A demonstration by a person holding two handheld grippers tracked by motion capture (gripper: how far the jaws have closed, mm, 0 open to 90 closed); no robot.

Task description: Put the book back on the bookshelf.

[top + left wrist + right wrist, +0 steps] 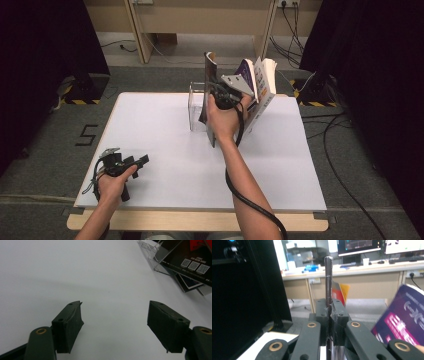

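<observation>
clear acrylic stand (196, 107) flanks the thin book (210, 90) pinched by right hand-held gripper (329, 311); left hand-held gripper (115, 325) gapes.

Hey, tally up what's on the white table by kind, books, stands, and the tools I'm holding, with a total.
Books: 2, a thin dark book and a purple book
Clear stands: 1, the clear stand
Tools: 2, the left tool and the right tool
Total: 5

Left claw (143, 161) low near the table's front, jaws spread, right claw (329, 312) raised, jaws clamped
</observation>
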